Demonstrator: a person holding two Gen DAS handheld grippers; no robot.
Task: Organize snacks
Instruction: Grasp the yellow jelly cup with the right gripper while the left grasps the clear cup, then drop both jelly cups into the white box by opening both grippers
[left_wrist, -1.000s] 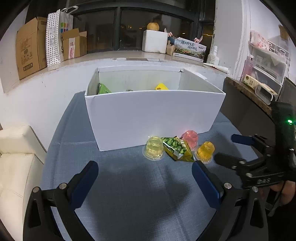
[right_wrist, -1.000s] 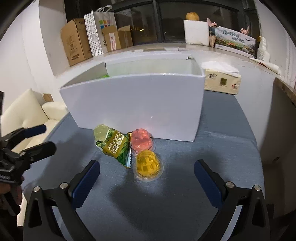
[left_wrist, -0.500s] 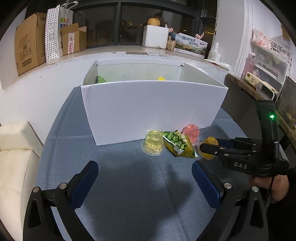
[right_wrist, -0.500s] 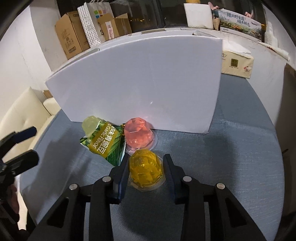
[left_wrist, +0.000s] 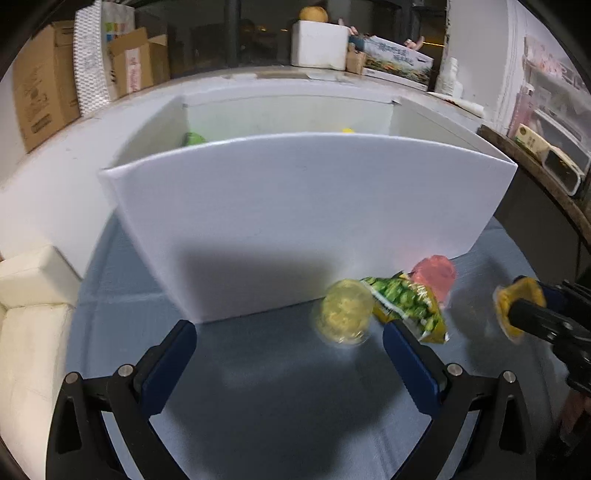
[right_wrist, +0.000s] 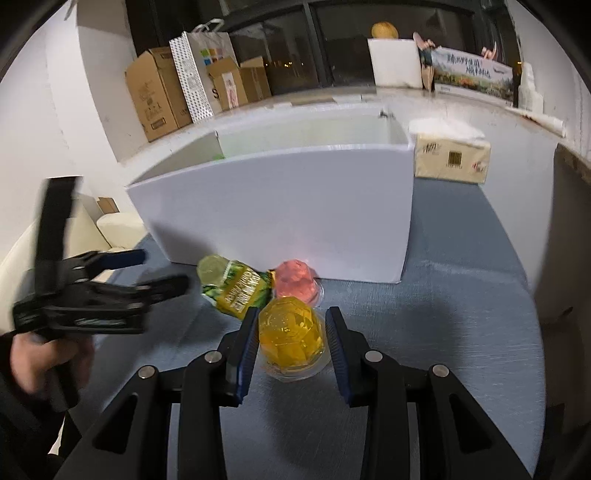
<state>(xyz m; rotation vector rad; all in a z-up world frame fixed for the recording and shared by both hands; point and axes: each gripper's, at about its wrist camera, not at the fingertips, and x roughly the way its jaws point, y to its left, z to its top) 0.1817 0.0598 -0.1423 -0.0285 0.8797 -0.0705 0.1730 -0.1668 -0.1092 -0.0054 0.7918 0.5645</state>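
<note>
Blue-clothed table (right_wrist: 461, 314) — white box (right_wrist: 295, 206) (snacks alongside)

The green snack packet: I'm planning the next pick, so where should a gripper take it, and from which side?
Probably the free lower corner of the green snack packet, approached from the open tablecloth side. It lies flat, its other edges crowded by the pale yellow jelly cup, pink jelly cup and white box.

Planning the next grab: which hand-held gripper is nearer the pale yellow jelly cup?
Left. The left hand-held gripper is open just short of the pale yellow jelly cup; the right hand-held gripper grips the orange jelly cup beyond the green snack packet.
</note>
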